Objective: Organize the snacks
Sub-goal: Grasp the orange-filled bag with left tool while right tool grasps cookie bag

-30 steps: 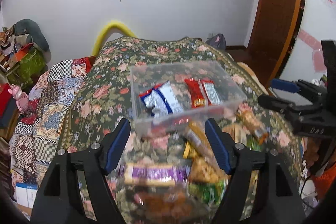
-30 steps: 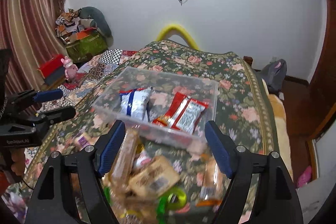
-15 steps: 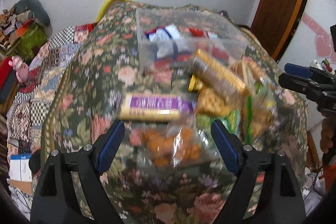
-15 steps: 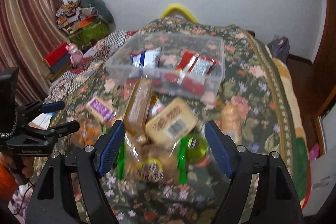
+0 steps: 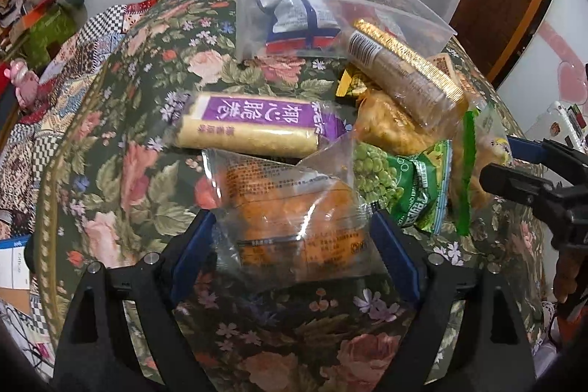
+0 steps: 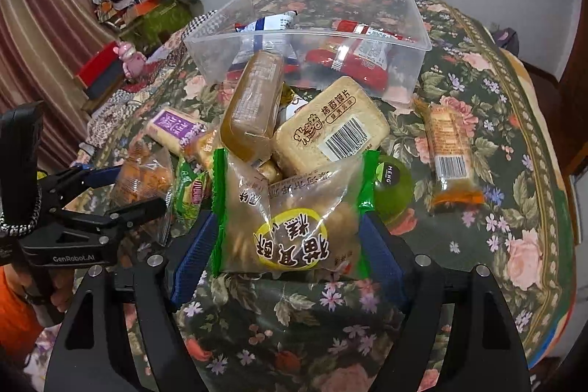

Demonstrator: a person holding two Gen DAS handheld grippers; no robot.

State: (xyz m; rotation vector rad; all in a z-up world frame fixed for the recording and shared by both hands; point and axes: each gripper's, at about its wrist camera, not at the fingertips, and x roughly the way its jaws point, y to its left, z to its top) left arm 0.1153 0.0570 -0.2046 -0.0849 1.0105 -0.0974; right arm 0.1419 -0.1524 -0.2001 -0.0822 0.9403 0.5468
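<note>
Both tongs were found open, jaws lately widened: left gripper (image 5: pixel 290 245) astride an orange-filled packet (image 5: pixel 294 212), right gripper (image 6: pixel 286 245) astride a green-edged bag (image 6: pixel 290 208), neither visibly pinched. Snacks were heaped on a floral-covered bed (image 6: pixel 514 171), near a clear bin (image 6: pixel 308 39) holding two packets. Only the right view showed the green jelly cup (image 6: pixel 393 190). One purple-labelled bar (image 5: pixel 253 127) was noted.
</note>
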